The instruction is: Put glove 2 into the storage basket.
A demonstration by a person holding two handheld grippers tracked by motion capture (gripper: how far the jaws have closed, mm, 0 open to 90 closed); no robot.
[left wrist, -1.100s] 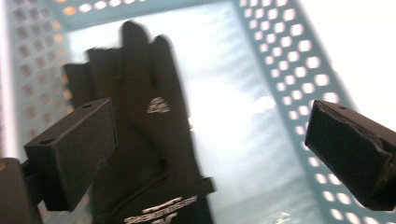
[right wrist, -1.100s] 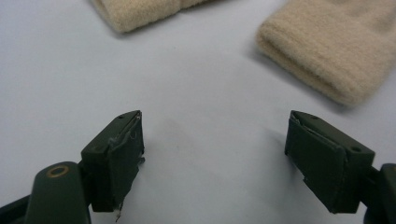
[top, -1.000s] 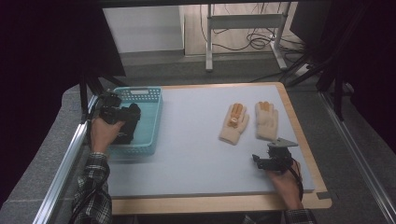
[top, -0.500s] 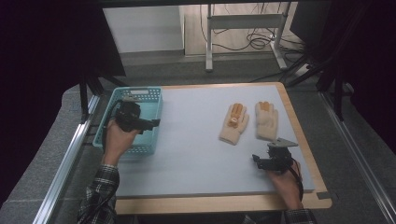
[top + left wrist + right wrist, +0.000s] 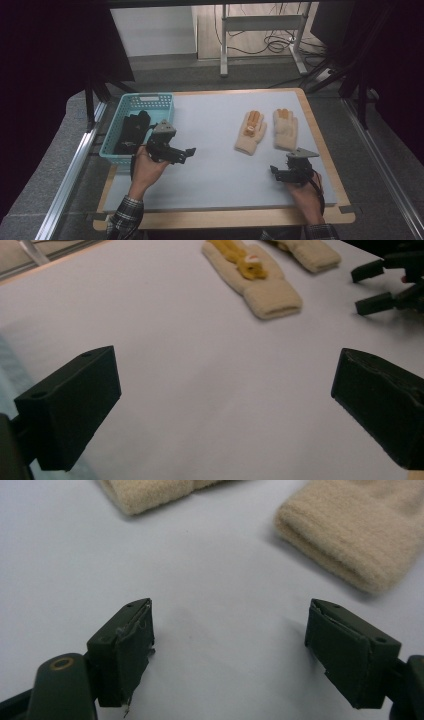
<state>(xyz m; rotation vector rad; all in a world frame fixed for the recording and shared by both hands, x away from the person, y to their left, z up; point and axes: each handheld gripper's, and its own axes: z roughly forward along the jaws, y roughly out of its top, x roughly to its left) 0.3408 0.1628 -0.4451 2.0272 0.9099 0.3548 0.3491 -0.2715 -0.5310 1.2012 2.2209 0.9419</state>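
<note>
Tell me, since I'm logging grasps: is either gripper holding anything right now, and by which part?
Nothing is held. The left gripper and the right gripper both have their jaws apart over bare table, near the beige gloves.

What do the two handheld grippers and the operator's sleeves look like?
Both the left gripper and the right gripper are black, each with a grey three-cornered plate on top and two blocky black jaws. The right one's jaw pads look frayed at the edges. A black cable trails from each. The sleeves are plaid.
</note>
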